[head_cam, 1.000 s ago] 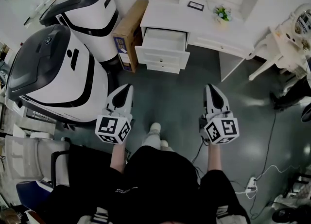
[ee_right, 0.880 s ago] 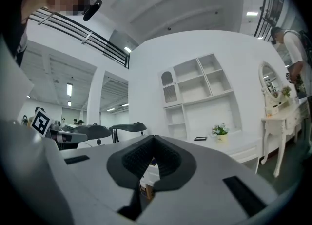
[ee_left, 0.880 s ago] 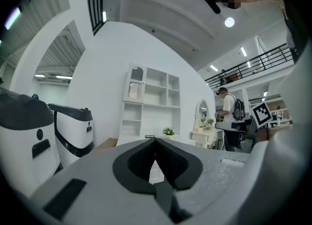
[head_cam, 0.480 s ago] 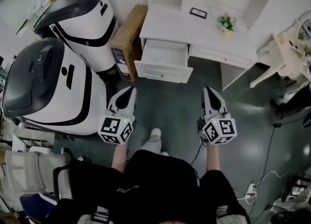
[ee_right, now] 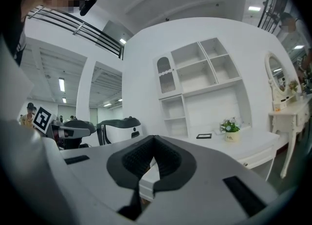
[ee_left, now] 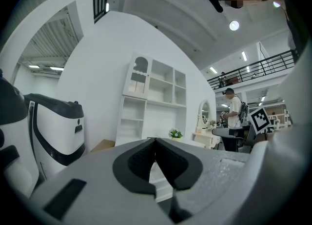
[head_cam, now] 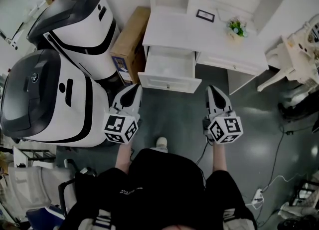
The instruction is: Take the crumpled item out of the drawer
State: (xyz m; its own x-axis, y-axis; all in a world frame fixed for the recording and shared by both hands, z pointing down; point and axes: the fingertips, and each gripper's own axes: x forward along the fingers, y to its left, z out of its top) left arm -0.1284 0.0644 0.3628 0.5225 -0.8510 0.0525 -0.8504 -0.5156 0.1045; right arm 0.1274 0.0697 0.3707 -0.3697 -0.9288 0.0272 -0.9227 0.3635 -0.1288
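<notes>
The white desk [head_cam: 209, 37] has one drawer [head_cam: 168, 64] pulled out, and its inside looks plain white in the head view. No crumpled item shows in it from here. My left gripper [head_cam: 135, 88] is shut and empty, just short of the drawer's front left corner. My right gripper [head_cam: 213, 89] is also shut and empty, level with it, off the drawer's right side over the dark floor. In the left gripper view, the left gripper [ee_left: 156, 143] has its pads meeting at the tip. The right gripper [ee_right: 154, 138] looks the same in the right gripper view. Both point level at the desk.
Two big white-and-black machines [head_cam: 79, 19] [head_cam: 45, 99] stand close on the left, with a cardboard box [head_cam: 130, 37] between them and the desk. A small frame [head_cam: 203, 15] and a potted plant [head_cam: 238, 27] sit on the desk. White furniture [head_cam: 294, 54] and floor cables [head_cam: 279, 174] lie to the right.
I have walked forward: both grippers have come closer to the open drawer, side by side, still shut. The desk and the machines now sit lower in the head view.
</notes>
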